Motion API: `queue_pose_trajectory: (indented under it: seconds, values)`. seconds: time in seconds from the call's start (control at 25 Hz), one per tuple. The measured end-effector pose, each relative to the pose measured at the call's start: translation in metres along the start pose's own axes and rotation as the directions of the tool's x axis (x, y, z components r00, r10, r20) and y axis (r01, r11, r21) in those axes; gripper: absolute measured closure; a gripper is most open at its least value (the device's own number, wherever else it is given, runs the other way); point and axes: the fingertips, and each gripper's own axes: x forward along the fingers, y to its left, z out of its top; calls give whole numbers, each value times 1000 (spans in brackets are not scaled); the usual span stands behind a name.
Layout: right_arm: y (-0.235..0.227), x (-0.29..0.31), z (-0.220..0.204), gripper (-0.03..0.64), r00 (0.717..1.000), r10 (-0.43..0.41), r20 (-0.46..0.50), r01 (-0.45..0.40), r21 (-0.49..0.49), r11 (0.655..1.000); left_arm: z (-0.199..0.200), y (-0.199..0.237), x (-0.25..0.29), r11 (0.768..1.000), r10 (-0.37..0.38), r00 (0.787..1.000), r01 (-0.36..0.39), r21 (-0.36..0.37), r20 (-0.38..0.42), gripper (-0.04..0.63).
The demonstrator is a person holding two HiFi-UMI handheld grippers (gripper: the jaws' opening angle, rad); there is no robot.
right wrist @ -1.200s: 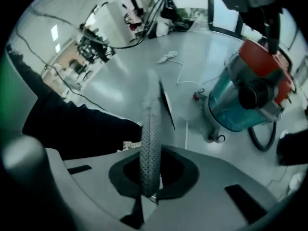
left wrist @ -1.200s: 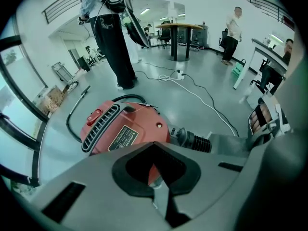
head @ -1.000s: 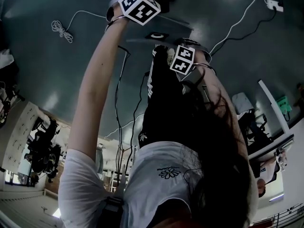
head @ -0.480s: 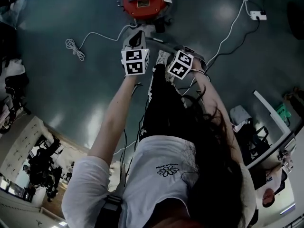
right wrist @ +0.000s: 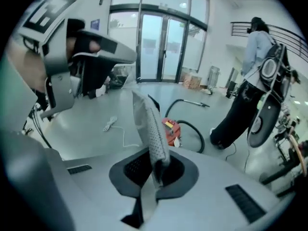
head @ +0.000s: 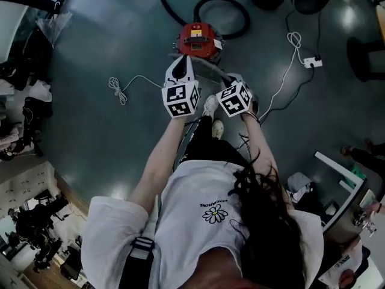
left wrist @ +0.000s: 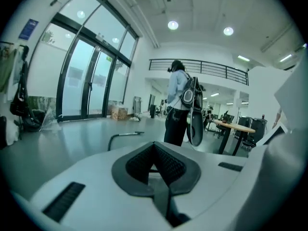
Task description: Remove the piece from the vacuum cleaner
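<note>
Cables trail over the grey floor around the person: a loose white cord (head: 120,89) lies coiled off to the left, and another white lead runs to a power strip (head: 311,61) on the right. Just ahead of the person's shoes sits the red vacuum cleaner (head: 197,40), with its black hose (head: 224,3) looping away behind it.

The piece (head: 207,70), a thin grey perforated strip, is up off the machine. It is clamped in the right gripper (head: 226,80), whose jaws are closed tight on its lower end. In the right gripper view the strip stands up at a tilt, and its edge overlaps the vacuum cleaner on the floor beyond.

The left gripper (head: 181,64) is held just beside the right one at about the same height. Its jaws are pressed together with nothing between them. Its body and marker cube fill the upper left of the right gripper view, in front of the glazed wall beside the glass doors (right wrist: 163,47).

Across the hall a second person (left wrist: 179,105) wearing a backpack stands with their back turned, near a table (left wrist: 235,127). A railing runs along an upper level above them.
</note>
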Motion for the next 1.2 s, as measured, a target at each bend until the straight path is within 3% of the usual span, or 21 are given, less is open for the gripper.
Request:
queue_pose_trajectory:
  seconds: [0.12,0.2,0.4,0.6,0.68,0.92,1.2]
  values:
    - [-17,-51,46,595,986,-81,144,65,113,991,47,-13,-33,1000,-13,994,12,16,105,591]
    - [-26,-86,83,595,959,-136,247,101,148,984,81,-16,-53,1000,-18,983,13,29,183,589]
    - [-46,-173,148,595,846,-273,458,189,220,957,142,-25,-91,1000,-26,939,25,8,342,591]
    - [-51,-241,175,595,725,-364,585,217,309,926,175,-33,-112,998,-38,904,53,-22,426,589]
    - [-53,-259,184,595,691,-385,612,230,319,919,186,-38,-115,997,-55,894,72,-21,445,591]
    - [-55,-280,192,595,643,-433,632,273,338,900,212,-55,-123,993,-119,863,117,35,491,589]
    - [-51,-288,190,595,642,-437,630,297,321,899,224,-65,-125,989,-146,855,139,52,498,590]
